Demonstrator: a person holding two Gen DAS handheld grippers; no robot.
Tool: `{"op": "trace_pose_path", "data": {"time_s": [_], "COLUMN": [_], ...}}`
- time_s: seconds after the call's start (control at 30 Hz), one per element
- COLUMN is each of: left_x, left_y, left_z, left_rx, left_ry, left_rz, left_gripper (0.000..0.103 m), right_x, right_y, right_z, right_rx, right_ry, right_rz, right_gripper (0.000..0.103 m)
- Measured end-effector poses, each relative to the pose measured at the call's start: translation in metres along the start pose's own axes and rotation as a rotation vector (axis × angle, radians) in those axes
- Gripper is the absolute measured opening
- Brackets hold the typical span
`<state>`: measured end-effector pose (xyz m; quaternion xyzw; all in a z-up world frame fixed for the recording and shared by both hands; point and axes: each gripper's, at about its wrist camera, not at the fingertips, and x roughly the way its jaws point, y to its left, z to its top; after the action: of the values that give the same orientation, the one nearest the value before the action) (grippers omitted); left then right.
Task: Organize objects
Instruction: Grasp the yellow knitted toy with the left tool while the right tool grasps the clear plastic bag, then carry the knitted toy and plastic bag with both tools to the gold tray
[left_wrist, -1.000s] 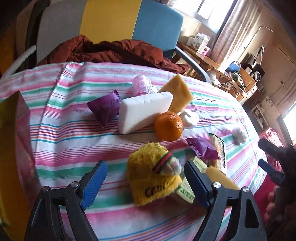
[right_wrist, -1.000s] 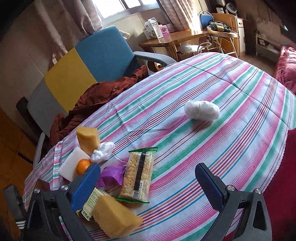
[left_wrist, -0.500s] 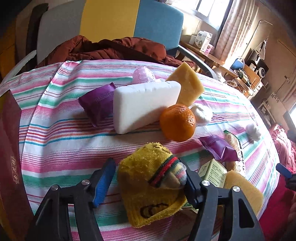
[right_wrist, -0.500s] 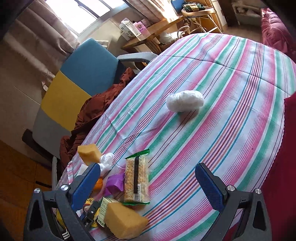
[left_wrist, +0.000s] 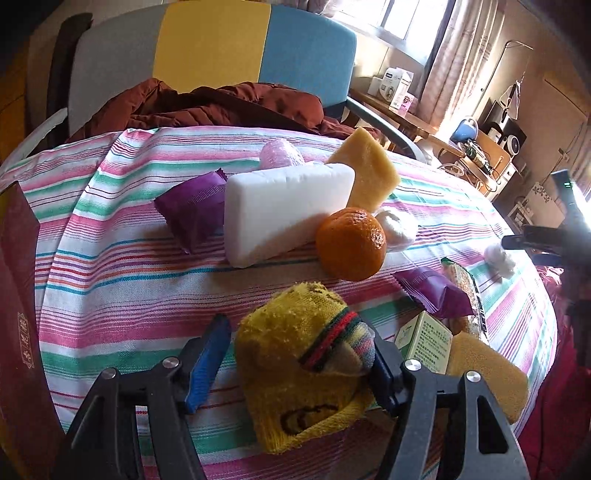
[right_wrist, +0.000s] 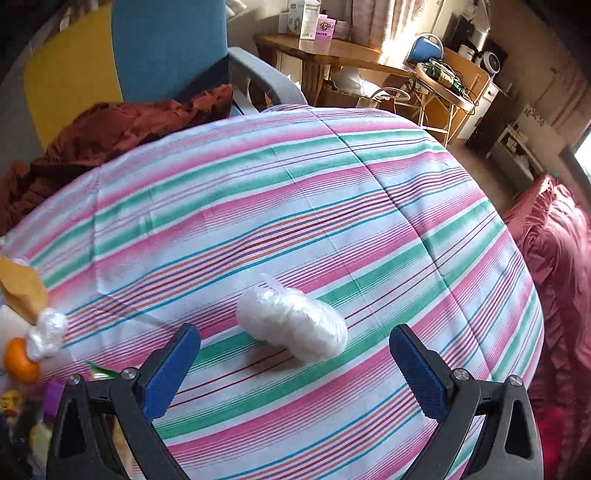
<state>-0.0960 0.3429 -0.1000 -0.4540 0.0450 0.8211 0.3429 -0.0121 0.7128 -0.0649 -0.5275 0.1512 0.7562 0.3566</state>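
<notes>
A yellow knitted sock (left_wrist: 295, 369) with a red-green band lies on the striped tablecloth (left_wrist: 110, 280). My left gripper (left_wrist: 295, 365) straddles it, partly narrowed. Its right finger touches the sock, and a thin gap shows at the left pad (left_wrist: 207, 362). Behind the sock sit an orange (left_wrist: 351, 243), a white sponge block (left_wrist: 288, 210), a yellow sponge (left_wrist: 365, 170) and a purple packet (left_wrist: 195, 210). My right gripper (right_wrist: 293, 369) is open, with a white plastic-wrapped bundle (right_wrist: 291, 325) on the cloth just ahead between its fingers.
To the sock's right lie a second purple packet (left_wrist: 432, 291), a green box (left_wrist: 424, 343), a snack bar (left_wrist: 461, 280) and another yellow sponge (left_wrist: 487, 373). A dark red box (left_wrist: 18, 295) stands at the left. A chair (left_wrist: 221, 48) holding a brown jacket (left_wrist: 221, 107) backs the table.
My left gripper has come forward and down over the sock, its fingers narrowing around it. My right gripper has swung towards the white bundle, which now sits close in front.
</notes>
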Motion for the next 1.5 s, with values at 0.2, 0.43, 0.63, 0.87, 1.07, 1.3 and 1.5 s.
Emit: {"op": "trace_pose_path", "data": {"time_s": [0.2,0.43,0.63,0.87,1.07,1.3,1.5], "left_x": [0.0,0.0,-0.019,-0.076,-0.123,-0.172,-0.213], "left_y": [0.002,-0.002,-0.003,0.003,0.018,0.048,0.1], "left_z": [0.0,0.0,-0.003,-0.012,-0.026,-0.043,-0.066], "left_rx": [0.005,0.029,0.049,0.049,0.034,-0.001,-0.084], "left_ry": [0.002,0.003,0.016,-0.054,-0.105,-0.154,-0.177], "left_rz": [-0.006,0.028,0.033,-0.012,-0.018,0.008,0.067], "left_gripper": [0.07,0.061,0.04,0.039,0.039,0.039,0.039], "right_x": [0.025,-0.021,-0.08,-0.132,-0.163,-0.176,-0.186], "right_y": [0.005,0.017,0.051,0.088,0.126,0.188,0.248], "right_z": [0.0,-0.019,-0.048,-0.074,-0.104,-0.143,-0.184], "right_rx": [-0.06,-0.081,-0.108,-0.138,-0.183,-0.268,-0.358], "right_ry": [0.068,-0.014,-0.11,-0.184,-0.212,-0.188,-0.147], "right_rz": [-0.024,0.096,0.233,0.388,0.483,0.602,0.719], "right_gripper": [0.054,0.053,0.053,0.053,0.053,0.053,0.053]}}
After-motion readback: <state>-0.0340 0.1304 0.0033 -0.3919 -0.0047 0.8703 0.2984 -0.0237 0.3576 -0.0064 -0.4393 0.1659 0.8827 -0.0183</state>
